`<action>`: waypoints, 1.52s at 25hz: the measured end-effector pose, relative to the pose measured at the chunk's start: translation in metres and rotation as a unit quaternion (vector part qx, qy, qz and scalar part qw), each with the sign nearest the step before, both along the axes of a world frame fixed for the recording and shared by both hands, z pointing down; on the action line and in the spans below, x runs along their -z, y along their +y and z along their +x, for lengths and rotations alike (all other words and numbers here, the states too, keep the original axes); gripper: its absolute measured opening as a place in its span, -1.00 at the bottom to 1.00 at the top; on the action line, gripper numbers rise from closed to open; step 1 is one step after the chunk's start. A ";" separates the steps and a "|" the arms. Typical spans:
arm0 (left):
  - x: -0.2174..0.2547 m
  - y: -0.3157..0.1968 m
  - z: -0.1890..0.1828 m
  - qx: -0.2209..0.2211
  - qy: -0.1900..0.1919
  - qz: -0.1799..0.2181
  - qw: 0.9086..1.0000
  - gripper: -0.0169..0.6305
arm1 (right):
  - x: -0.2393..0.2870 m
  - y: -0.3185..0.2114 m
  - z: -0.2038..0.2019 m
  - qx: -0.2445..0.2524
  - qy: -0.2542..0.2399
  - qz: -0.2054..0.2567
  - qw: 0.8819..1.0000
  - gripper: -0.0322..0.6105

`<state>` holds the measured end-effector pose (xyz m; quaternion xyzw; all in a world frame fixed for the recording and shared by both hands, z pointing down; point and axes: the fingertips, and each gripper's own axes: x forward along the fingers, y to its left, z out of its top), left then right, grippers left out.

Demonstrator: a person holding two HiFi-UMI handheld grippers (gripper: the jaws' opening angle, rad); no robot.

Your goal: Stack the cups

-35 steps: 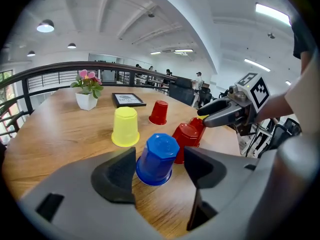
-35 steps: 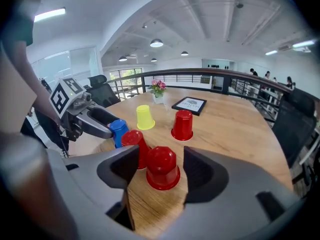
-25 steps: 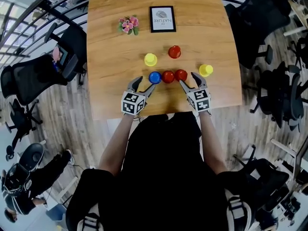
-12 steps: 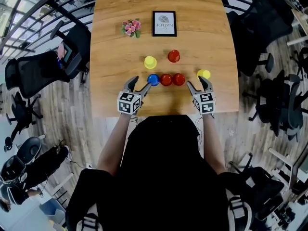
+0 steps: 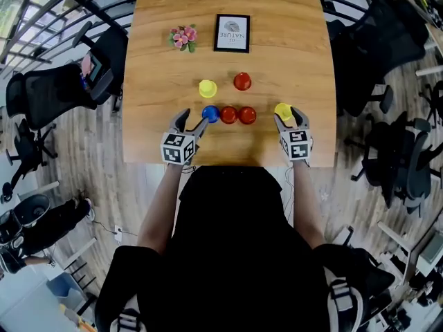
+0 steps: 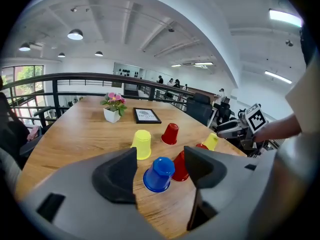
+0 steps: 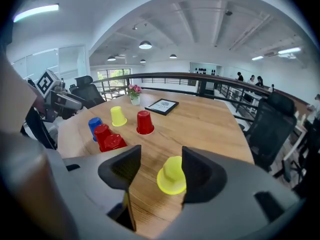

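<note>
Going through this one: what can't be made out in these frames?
- Print on the framed picture: too small in every view.
- Second red cup, left gripper view: mostly behind a jaw of the left gripper.
- Whether the right gripper, whose jaws have just been closing, touches the yellow cup between them: one jaw covers the cup's side.

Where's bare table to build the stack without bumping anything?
Free: right part of the table, between the picture frame and the near yellow cup; the left strip beside the far yellow cup; the near edge this side of the row. Crowded: blue cup and two red cups in a tight row, far red cup close behind.
</note>
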<state>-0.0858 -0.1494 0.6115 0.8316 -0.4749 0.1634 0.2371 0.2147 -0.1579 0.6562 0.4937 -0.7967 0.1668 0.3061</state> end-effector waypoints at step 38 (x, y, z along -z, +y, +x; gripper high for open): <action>-0.029 -0.071 0.005 -0.039 -0.023 -0.012 0.999 0.00 | -0.039 -0.004 0.000 -0.012 0.046 -0.052 0.997 -0.18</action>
